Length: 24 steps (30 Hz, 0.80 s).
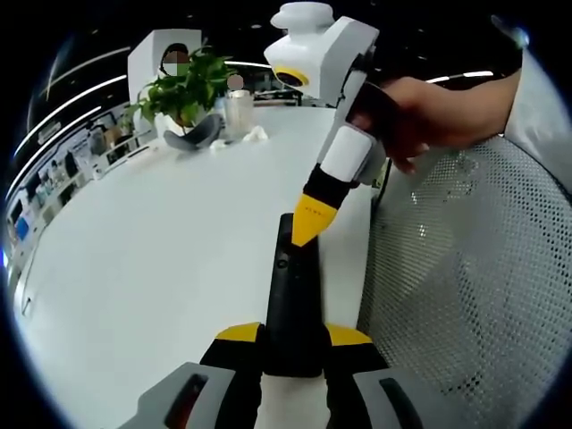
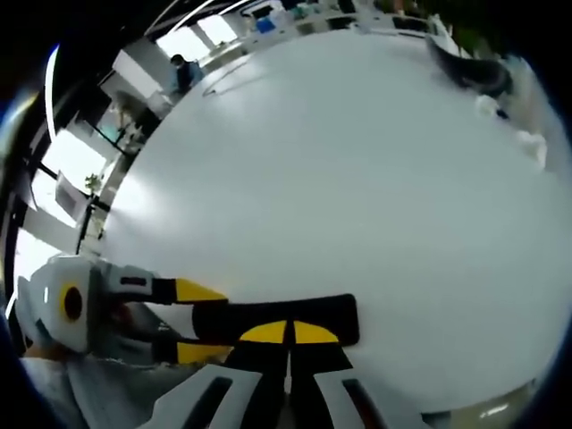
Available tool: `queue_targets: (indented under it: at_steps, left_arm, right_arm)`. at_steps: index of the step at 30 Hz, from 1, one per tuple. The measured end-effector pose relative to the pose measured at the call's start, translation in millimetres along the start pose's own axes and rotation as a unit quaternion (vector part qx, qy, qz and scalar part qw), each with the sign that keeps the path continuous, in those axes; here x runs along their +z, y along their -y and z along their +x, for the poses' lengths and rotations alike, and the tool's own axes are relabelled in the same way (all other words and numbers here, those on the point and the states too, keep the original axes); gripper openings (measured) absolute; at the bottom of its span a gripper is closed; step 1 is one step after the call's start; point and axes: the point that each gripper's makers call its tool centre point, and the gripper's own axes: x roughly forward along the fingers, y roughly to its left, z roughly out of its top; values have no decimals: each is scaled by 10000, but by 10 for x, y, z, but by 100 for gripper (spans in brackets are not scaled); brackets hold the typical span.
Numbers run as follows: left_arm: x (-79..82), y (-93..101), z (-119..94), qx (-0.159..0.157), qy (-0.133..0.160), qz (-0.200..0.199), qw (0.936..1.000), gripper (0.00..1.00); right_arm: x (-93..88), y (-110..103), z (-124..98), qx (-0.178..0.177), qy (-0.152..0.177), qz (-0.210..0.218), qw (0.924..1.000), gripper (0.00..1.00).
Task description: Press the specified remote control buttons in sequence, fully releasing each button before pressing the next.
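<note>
The left tongs (image 1: 293, 344) grip the black remote control (image 1: 291, 295) at its near end, above the white surface (image 1: 161, 241). The right tongs (image 1: 313, 223), closed and empty, press its upper buttons. Pressing off-centre could tilt the remote or hit a neighbouring button.

The remote control (image 1: 292, 304) looks like matt black plastic, smooth along its body. The left gripper (image 1: 293, 335) has glossy yellow plastic tips on dark, matt jaws, and the right gripper (image 1: 315, 219) has a smooth white plastic shell with a slight sheen and a yellow plastic tip. The table (image 1: 161, 241) is a smooth white surface, faintly glossy, with soft glare in the right gripper view (image 2: 357, 179). The chair back (image 1: 465, 268) is a pale mesh cloth, open-woven and rough. The plant (image 1: 183, 89) has shiny green leaves; the jar (image 1: 238, 112) beside it looks like clear glass
</note>
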Motion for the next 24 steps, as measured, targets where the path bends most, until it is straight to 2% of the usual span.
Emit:
queue_targets:
  at_steps: [5, 24]
  left_arm:
    - [7, 2, 0, 3, -7, 5, 10000, 25]
    - [5, 6, -4, 9, 3, -21, 10000, 25]
  right_arm:
    - [1, 2, 3, -62, 45, -171, 9998, 0]
    - [1, -2, 2, 62, 87, -57, 9999, 0]
